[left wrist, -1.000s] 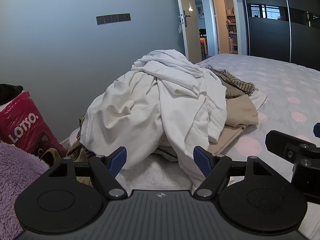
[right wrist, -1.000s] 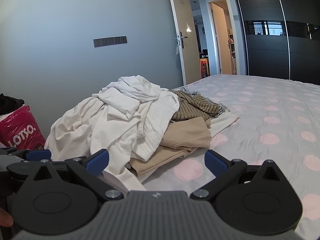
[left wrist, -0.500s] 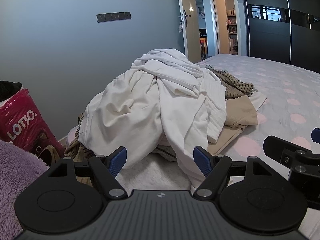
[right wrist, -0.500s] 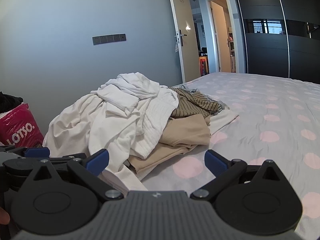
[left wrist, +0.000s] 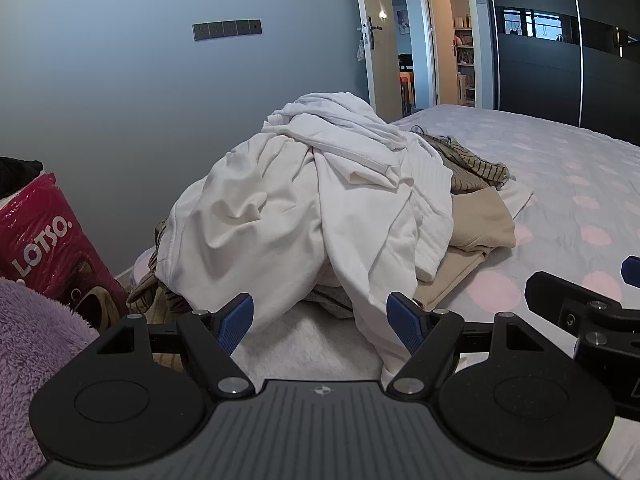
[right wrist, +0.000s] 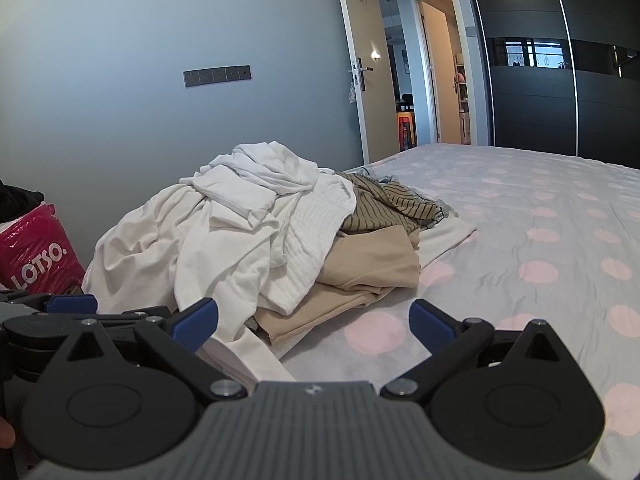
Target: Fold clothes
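Spanning most of both views, the bed (right wrist: 540,208) carries a grey cover w/ pink dots. The clothes pile (left wrist: 320,208) sits at the bed's near-left corner, next to the blue-grey wall (left wrist: 120,80). White garments (right wrist: 224,232) lie on top; a beige folded garment (right wrist: 372,264) and a brown striped garment (right wrist: 384,204) lie on the pile's right side. A red LOTSO bag (left wrist: 44,240) stands left of the pile, off the bed. Left gripper (left wrist: 320,318): fingers wide apart, empty, just short of the white cloth. Right gripper (right wrist: 314,320): fingers wide apart, empty, over the cover near the pile's edge. Both grippers sit side by side, approx. level.
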Demonstrator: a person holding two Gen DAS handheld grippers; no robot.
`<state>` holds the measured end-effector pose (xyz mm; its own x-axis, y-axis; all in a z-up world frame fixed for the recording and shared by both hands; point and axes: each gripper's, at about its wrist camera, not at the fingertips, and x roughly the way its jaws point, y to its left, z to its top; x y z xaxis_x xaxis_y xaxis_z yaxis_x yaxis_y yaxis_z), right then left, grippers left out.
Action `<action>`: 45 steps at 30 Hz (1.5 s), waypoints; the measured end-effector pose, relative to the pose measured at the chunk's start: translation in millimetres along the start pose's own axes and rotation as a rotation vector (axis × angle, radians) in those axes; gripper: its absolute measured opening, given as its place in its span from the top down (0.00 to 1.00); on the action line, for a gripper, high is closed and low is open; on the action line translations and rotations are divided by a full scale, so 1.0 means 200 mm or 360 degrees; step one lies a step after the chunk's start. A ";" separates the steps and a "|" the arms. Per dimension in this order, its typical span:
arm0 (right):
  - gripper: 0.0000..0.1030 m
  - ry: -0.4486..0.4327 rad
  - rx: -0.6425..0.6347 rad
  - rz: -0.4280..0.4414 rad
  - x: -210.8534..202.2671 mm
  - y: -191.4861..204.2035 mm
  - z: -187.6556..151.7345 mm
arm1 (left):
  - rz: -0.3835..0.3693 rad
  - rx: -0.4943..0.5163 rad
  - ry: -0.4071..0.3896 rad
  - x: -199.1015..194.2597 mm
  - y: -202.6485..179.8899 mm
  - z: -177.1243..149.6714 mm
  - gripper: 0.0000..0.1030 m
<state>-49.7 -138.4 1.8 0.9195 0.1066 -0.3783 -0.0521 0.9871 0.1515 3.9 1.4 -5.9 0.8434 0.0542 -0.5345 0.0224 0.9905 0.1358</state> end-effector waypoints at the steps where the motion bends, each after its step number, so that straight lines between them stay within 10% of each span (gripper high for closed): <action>1: 0.01 0.0001 0.0001 0.0000 0.00 0.00 0.00 | 0.0000 0.0000 0.0002 0.00 0.00 0.00 0.29; 19: 0.01 -0.0093 0.0025 0.0004 0.00 0.01 0.03 | -0.0040 -0.0042 0.0035 0.04 0.01 0.04 0.30; 27: 0.02 0.0033 0.0025 0.0173 0.10 0.01 0.19 | -0.0052 -0.0033 0.0065 0.09 0.10 0.24 0.48; 39: 0.38 0.0148 -0.0223 0.0260 0.55 0.23 0.42 | -0.0090 -0.0017 0.0163 0.39 0.28 0.51 0.68; 45: 0.41 0.0242 -0.0309 0.0210 0.82 0.31 0.48 | -0.0097 -0.0085 0.0143 0.53 0.29 0.57 0.69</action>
<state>135.2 -71.8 37.9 0.8316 0.2381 -0.5017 -0.2546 0.9663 0.0366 155.6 49.4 41.4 0.7900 0.0026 -0.6132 0.0412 0.9975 0.0573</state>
